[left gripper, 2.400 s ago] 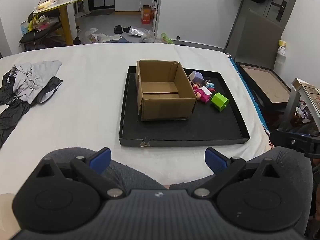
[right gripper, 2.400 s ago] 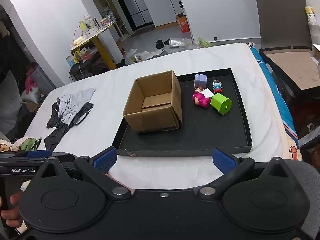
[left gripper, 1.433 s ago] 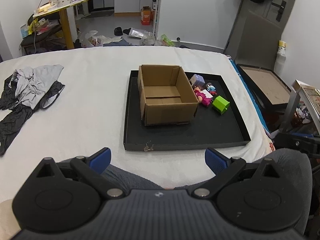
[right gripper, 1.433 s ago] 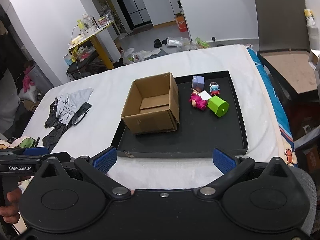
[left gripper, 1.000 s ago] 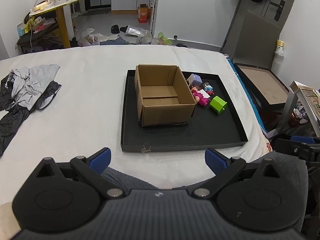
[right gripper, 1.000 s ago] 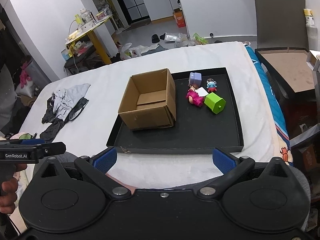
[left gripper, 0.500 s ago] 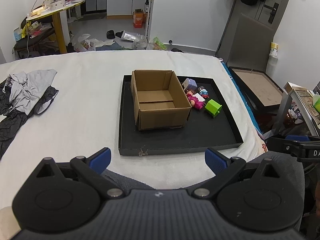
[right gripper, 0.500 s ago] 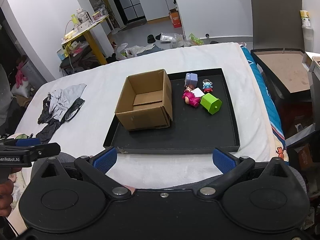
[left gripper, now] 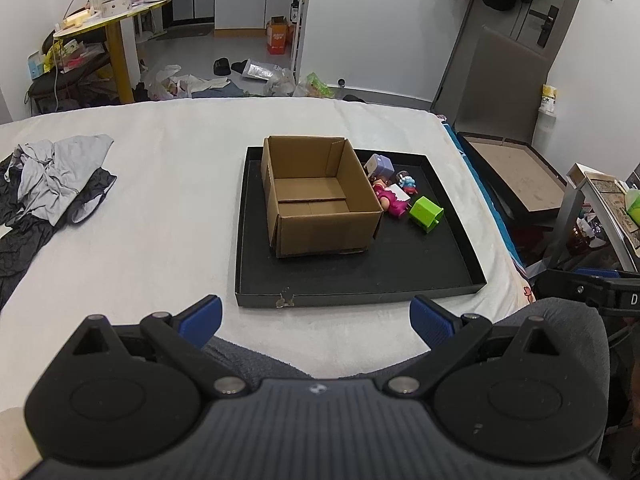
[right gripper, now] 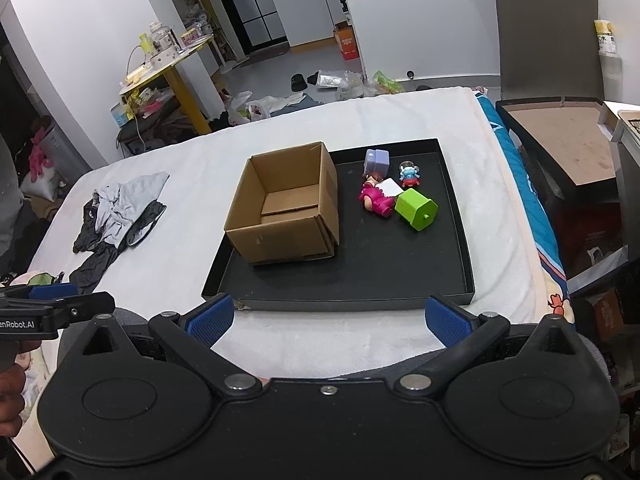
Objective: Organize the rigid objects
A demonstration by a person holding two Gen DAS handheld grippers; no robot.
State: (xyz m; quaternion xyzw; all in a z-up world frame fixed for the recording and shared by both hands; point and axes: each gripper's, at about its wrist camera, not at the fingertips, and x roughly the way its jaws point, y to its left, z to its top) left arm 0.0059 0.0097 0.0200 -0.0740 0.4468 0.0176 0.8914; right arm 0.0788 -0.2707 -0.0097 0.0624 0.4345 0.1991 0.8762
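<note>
Box [right gripper: 284,216] on tray's [right gripper: 360,280] left half, toys [right gripper: 394,192] clustered right of it, clothes [right gripper: 120,208] far left

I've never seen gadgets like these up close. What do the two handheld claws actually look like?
Both look alike: a black body with two round discs, and angled black link arms with silver pivot pins ending in ribbed blue pads. That goes for the left claw and the right claw. Seen side-on, the left one carries white "enRobot.AI" lettering, its start cut off by the frame.

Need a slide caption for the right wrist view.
Open right gripper faces a black tray holding an empty cardboard box and toys.
</note>
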